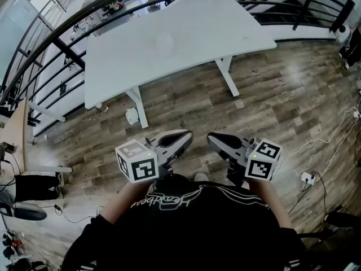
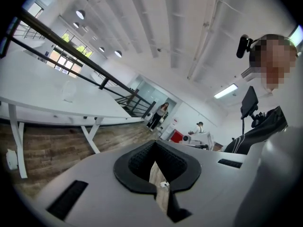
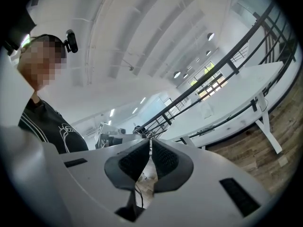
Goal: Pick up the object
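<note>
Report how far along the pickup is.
Done: nothing that shows. In hand: nothing; the left tool and right tool are both shut and empty, held near the person's chest above the floor. Left: the whole pickup. The table stands ahead, apart from both tools, with one faint pale shape on it, too dim to identify.

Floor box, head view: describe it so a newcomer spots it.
Start at the big white table and follow its left leg down to the wood floor. The small white box sits beside that leg's foot; the other small white item, a plug block, lies far right on a cable.
</note>
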A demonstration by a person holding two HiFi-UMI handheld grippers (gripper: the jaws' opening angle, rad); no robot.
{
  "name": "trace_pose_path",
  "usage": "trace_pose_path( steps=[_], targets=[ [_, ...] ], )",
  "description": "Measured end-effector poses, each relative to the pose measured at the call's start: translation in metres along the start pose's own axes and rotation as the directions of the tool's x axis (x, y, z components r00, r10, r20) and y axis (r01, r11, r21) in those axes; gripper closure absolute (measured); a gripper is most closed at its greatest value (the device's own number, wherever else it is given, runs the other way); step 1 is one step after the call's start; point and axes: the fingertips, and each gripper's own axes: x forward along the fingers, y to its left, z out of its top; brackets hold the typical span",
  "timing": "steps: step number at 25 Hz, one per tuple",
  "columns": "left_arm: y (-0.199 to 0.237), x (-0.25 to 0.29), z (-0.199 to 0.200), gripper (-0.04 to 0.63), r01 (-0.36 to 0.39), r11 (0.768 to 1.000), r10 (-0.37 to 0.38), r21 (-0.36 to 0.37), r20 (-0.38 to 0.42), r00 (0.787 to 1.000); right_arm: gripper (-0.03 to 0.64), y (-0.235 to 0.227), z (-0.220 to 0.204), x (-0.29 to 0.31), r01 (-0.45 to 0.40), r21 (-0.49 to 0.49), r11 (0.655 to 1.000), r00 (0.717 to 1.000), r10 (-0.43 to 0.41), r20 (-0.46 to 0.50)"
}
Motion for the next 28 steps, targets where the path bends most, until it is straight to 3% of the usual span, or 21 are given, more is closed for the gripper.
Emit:
trace_pose_path(
  steps=[12, 28],
  targets=[
    [0.053, 0.007, 0.038, 0.588, -0.024, 0.999, 0.026, -0.034, 0.065, 0.998, 0.595, -0.047, 0.029, 0.047, -0.015, -0.016, 1.000, 0.999, 0.015, -0.033],
    [0.239, 0.034, 0.146, 0.588, -0.038, 0.989, 0.048, -0.141, 0.067, 0.997, 0.595, -0.182, 0.103, 0.191, 0.014, 0.058, 0.998, 0.995, -0.008, -0.098]
  ],
)
